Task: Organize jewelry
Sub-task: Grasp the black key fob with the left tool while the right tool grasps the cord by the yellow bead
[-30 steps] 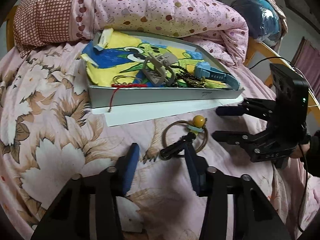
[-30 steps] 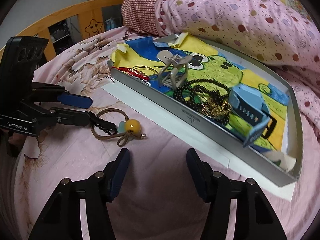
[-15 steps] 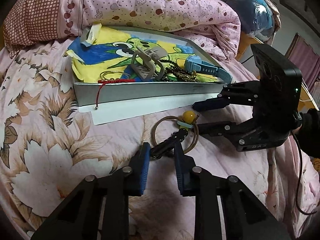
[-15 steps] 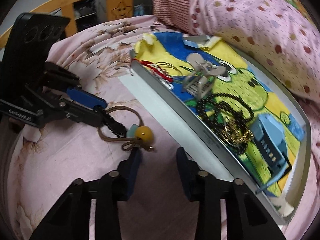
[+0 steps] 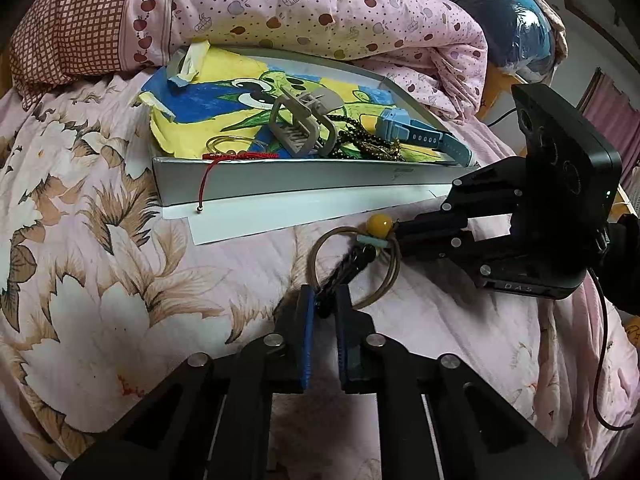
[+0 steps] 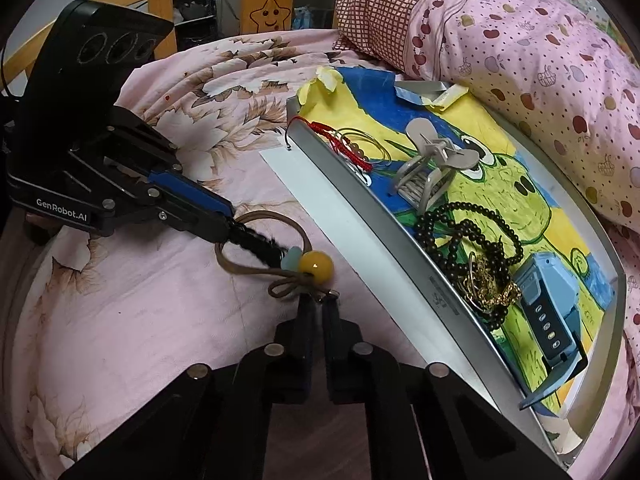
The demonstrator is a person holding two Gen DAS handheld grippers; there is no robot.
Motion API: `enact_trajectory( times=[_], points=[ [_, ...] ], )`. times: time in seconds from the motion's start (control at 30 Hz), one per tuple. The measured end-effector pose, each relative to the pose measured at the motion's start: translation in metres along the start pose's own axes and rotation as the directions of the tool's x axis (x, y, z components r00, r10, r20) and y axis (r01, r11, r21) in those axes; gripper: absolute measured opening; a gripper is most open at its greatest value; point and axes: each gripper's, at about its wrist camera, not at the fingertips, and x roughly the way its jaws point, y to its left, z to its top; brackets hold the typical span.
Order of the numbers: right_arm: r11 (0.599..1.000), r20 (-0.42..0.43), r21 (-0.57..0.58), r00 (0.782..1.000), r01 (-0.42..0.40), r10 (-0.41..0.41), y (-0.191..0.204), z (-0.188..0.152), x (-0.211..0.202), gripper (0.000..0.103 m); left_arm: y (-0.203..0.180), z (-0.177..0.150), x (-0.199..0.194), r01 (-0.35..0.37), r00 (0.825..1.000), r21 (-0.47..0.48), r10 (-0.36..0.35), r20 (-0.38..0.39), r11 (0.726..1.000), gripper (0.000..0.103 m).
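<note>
Change: we see both pairs of jaws have just been closing, from wide apart to clamped on the brown cord bracelet (image 5: 357, 265).
Left gripper (image 5: 322, 312): we find it clenched on the bracelet's black braided end, the strand pinched between its blue pads.
Right gripper (image 6: 318, 305): we find it clenched on the small metal end by the bracelet's knot, just past the yellow bead (image 6: 316, 266).
Bracelet: we see it lying on the pink floral bedspread (image 5: 100, 280), stretched between the two grippers, its loop open beside the left fingers.
Relative to the tray (image 6: 362, 200): the bracelet lies just beside the near wall, outside it, close to the white sheet under the tray.
In the tray: we see a grey hair claw (image 6: 434, 164), black bead strands (image 6: 464, 236), a gold chain (image 6: 490, 286), a blue watch (image 6: 548, 312) and a red string (image 5: 224, 164) that hangs over the near wall.
Edges: the tray's far side is pressed by the spotted quilt (image 6: 540, 52).
Open room: we see bare bedspread on the side of the bracelet away from the tray.
</note>
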Motion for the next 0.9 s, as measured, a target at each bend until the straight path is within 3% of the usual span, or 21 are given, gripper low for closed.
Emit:
enact_trajectory(
  times=[0.43, 0.77, 0.9],
  points=[
    [0.991, 0.006, 0.121, 0.998, 0.059, -0.061, -0.004, -0.014, -0.008, 0.001, 0.000, -0.004, -0.008, -0.048, 0.998, -0.030, 0.049, 0.032, 0.998, 0.001],
    [0.951, 0.069, 0.305, 0.997, -0.052, 0.033, -0.018, -0.021, -0.016, 0.003, 0.000, -0.005, -0.014, -0.060, 0.997, -0.055, 0.063, 0.051, 0.997, 0.001],
    [0.951, 0.076, 0.300, 0.996, -0.072, 0.052, -0.013, -0.019, -0.016, 0.030, 0.001, -0.006, -0.015, -0.061, 0.996, -0.076, 0.065, 0.054, 0.995, 0.001]
  ],
)
